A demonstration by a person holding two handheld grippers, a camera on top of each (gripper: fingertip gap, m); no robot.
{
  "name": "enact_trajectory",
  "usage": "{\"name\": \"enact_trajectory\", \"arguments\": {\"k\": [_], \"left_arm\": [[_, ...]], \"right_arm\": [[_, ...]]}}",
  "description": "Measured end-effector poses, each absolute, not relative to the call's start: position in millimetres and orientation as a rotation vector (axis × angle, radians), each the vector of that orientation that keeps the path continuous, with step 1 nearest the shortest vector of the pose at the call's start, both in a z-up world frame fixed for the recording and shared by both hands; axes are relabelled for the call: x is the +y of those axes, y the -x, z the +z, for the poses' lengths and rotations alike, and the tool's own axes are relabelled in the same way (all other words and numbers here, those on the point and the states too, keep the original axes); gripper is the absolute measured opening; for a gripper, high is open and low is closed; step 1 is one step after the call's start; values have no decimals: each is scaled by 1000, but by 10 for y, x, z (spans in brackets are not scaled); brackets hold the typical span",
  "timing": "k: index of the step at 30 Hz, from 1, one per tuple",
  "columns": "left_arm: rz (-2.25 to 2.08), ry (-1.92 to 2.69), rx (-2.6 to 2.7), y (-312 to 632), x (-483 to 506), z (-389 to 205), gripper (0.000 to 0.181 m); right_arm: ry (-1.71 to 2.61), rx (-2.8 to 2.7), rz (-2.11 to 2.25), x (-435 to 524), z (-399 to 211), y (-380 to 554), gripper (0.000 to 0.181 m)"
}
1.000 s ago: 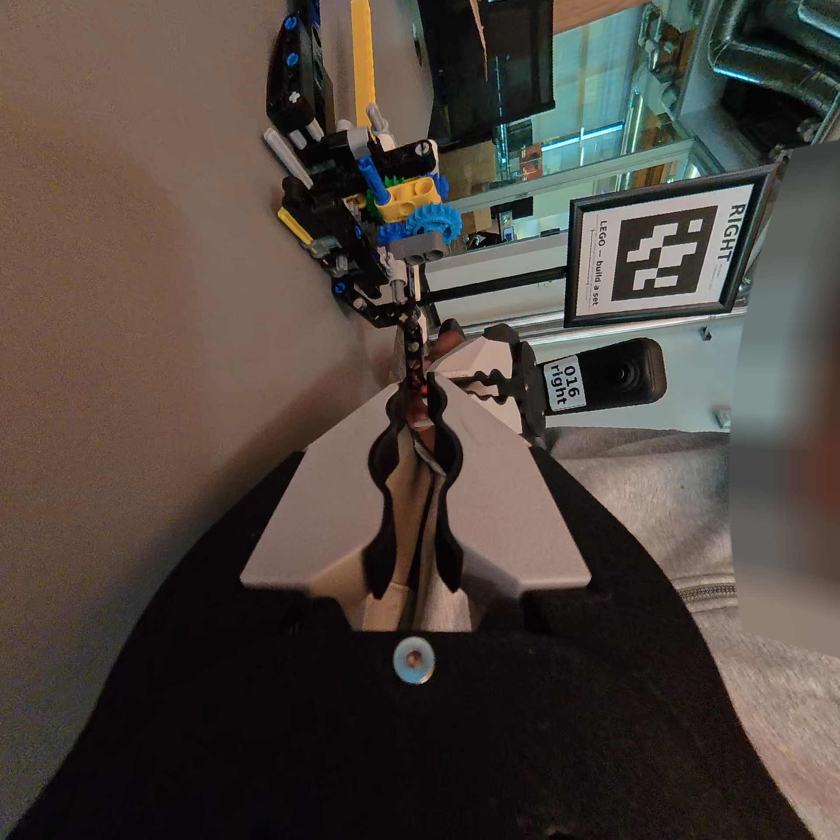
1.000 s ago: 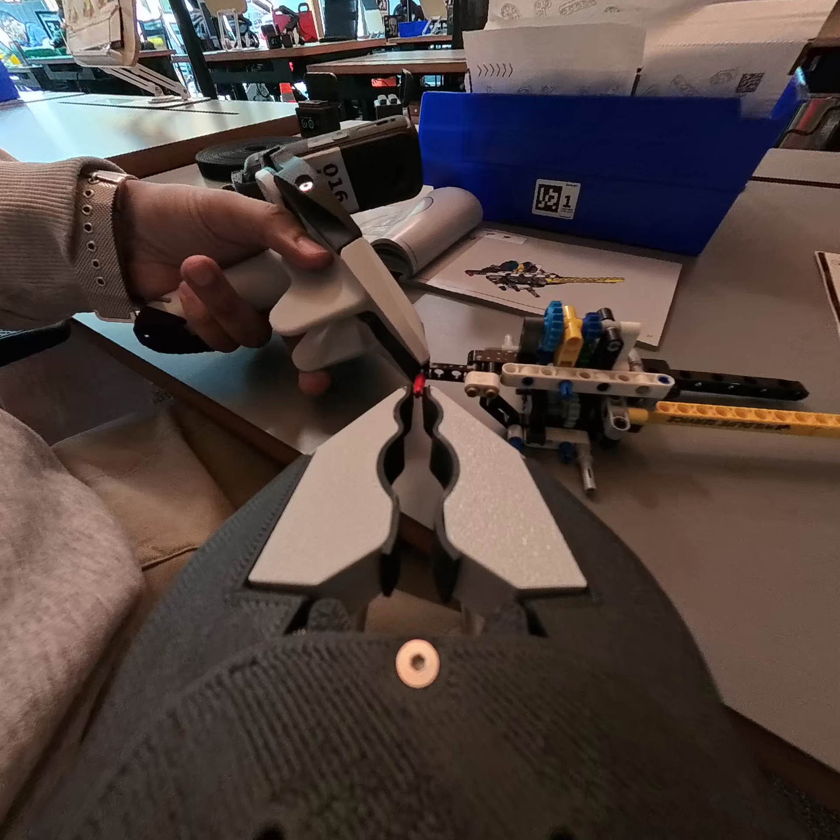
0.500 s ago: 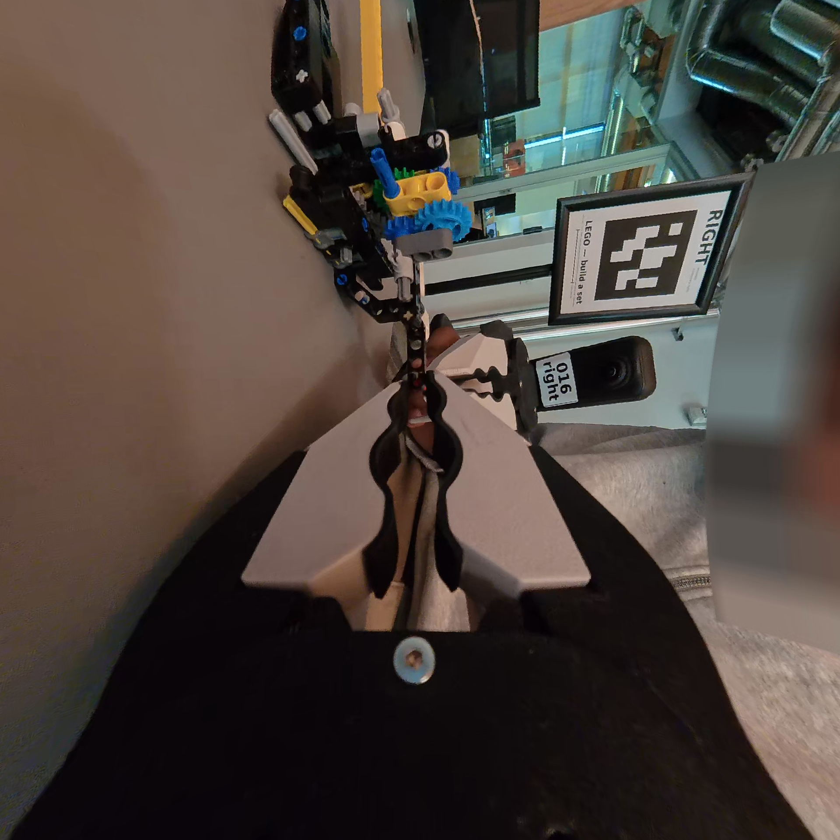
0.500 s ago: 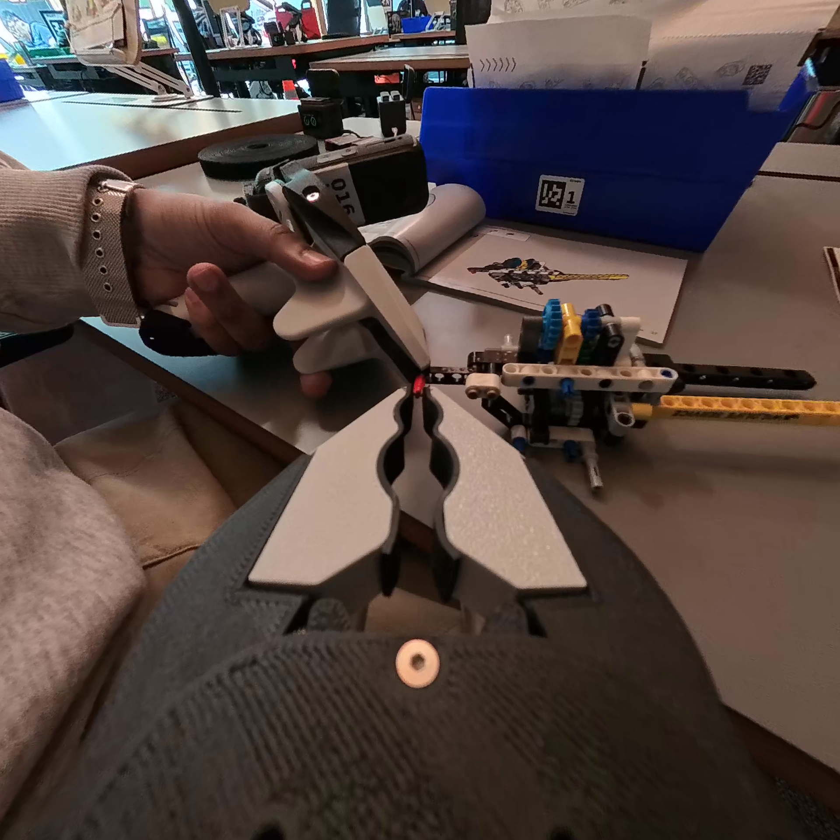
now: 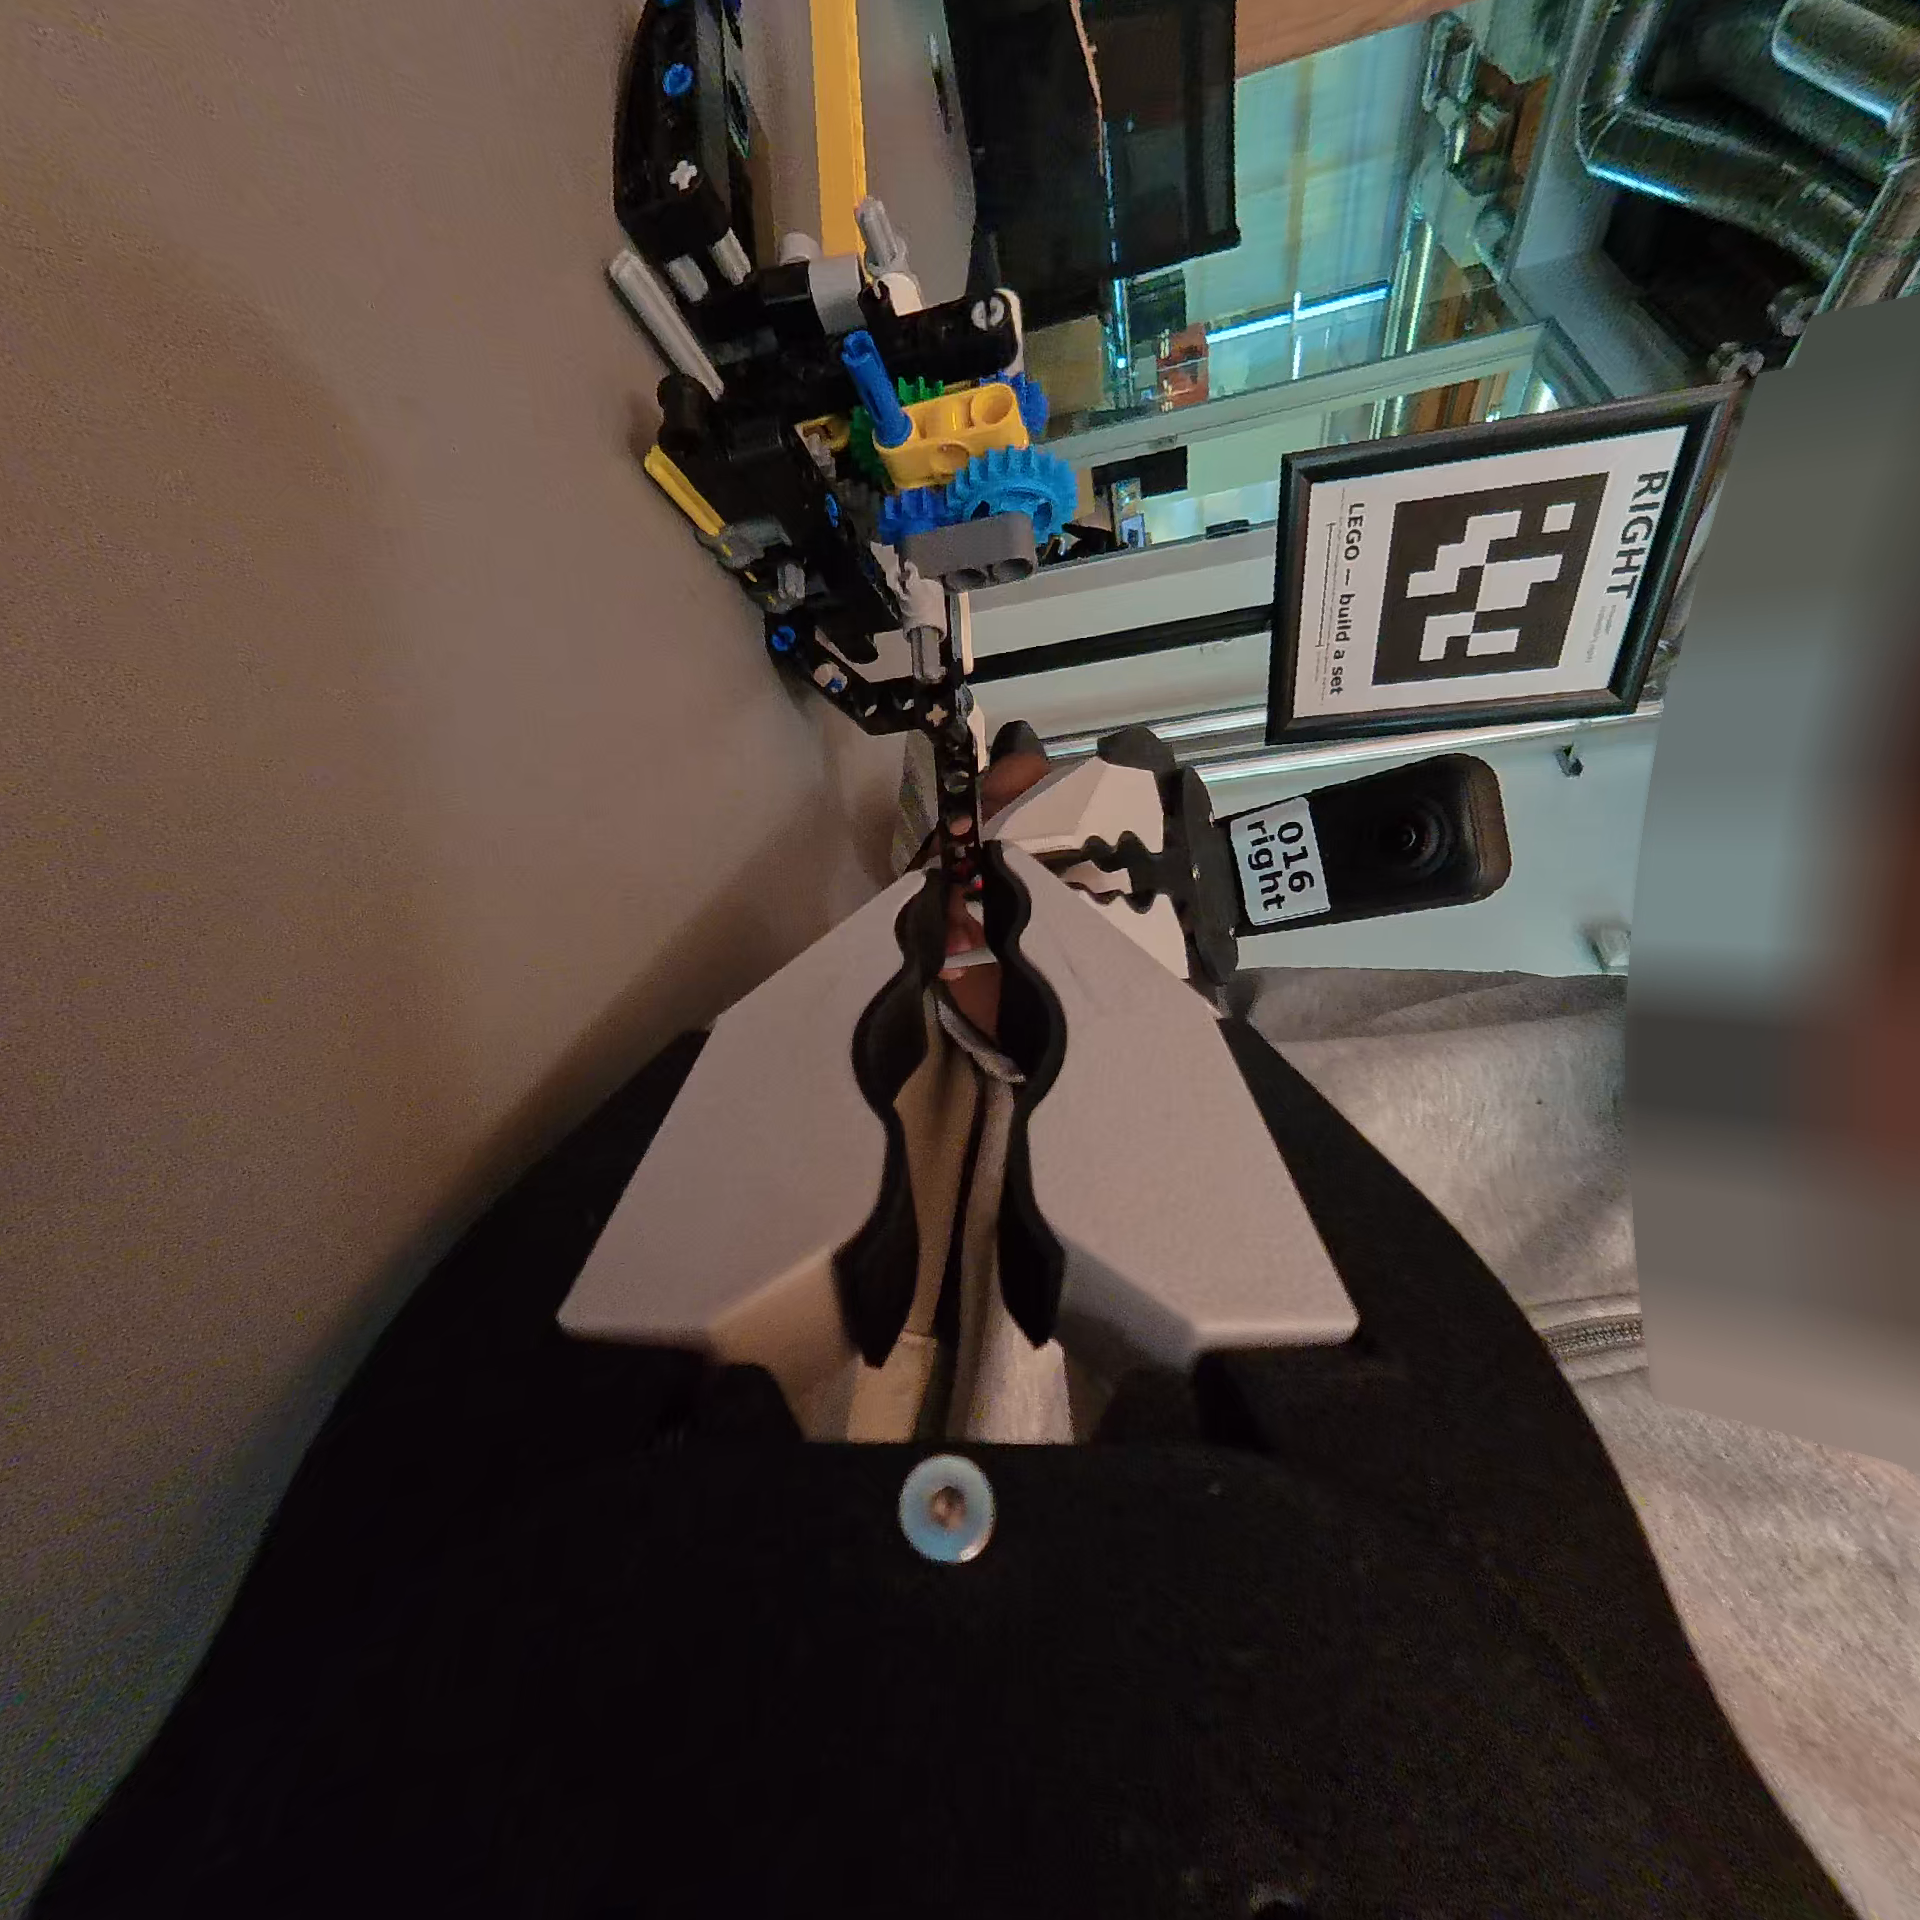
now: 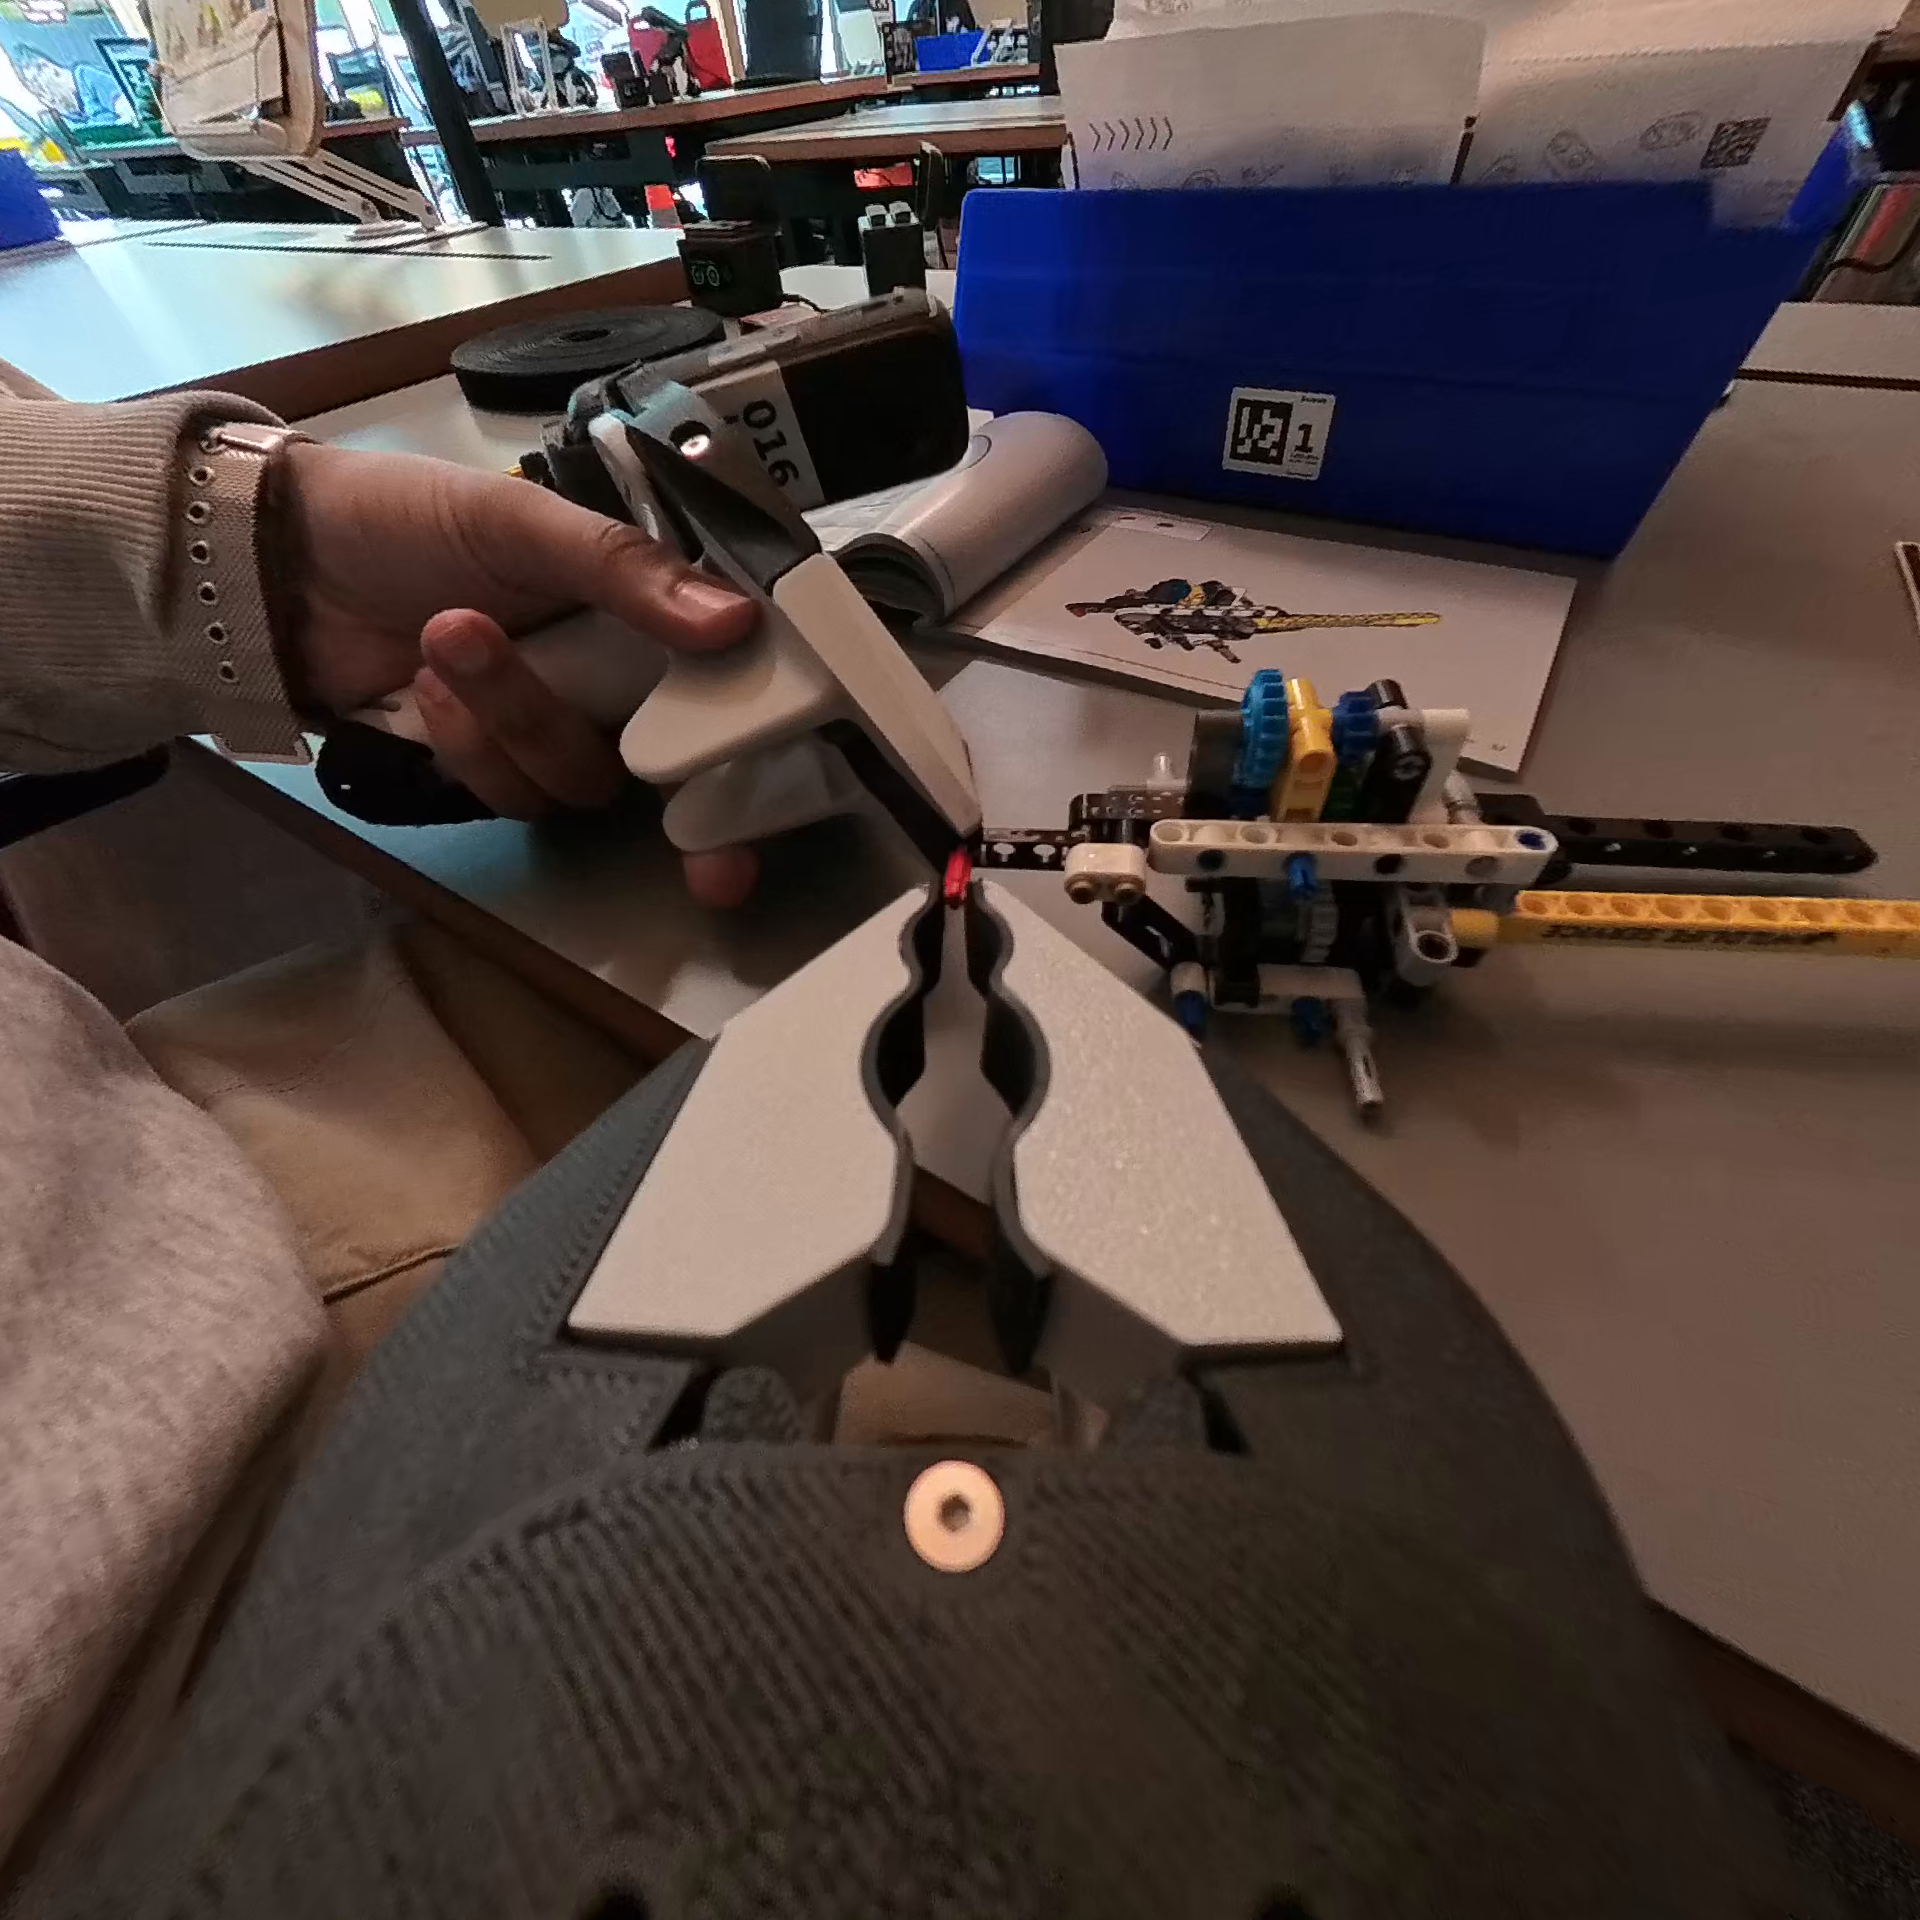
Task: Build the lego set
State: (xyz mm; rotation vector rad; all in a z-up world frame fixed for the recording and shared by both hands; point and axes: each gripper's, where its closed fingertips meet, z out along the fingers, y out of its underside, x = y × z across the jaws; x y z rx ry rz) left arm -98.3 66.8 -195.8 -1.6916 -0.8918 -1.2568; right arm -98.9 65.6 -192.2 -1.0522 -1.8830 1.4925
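Pinching the black beam (image 6: 1023,852) of the Lego model (image 6: 1320,831) steady, the left claw (image 6: 961,831) awaits the right claw (image 6: 954,899), clenched on a red pin (image 6: 955,881) that likely needs aligning with a beam hole.

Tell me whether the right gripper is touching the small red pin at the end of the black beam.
Touching. In the right wrist view the right gripper has its fingertips closed on the red pin, no gap visible, at the end of the black beam.
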Motion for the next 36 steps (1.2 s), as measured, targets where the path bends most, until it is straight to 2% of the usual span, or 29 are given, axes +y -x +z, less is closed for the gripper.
{"name": "enact_trajectory", "arguments": {"k": [21,25,33,36], "left_arm": [[-1227,1695,-883,985,668,-1961,8],[-1239,1718,-845,915,679,-1955,0],[-1227,1711,-812,890,663,-1913,0],[-1244,1694,-796,867,605,-1865,11]], "right_arm": [[895,-1918,1447,650,-1912,986,2],[847,-1946,1445,659,-1930,1004,2],[860,-1921,1498,700,-1909,1000,2],[856,-1925,1496,691,-1915,994,2]]}}
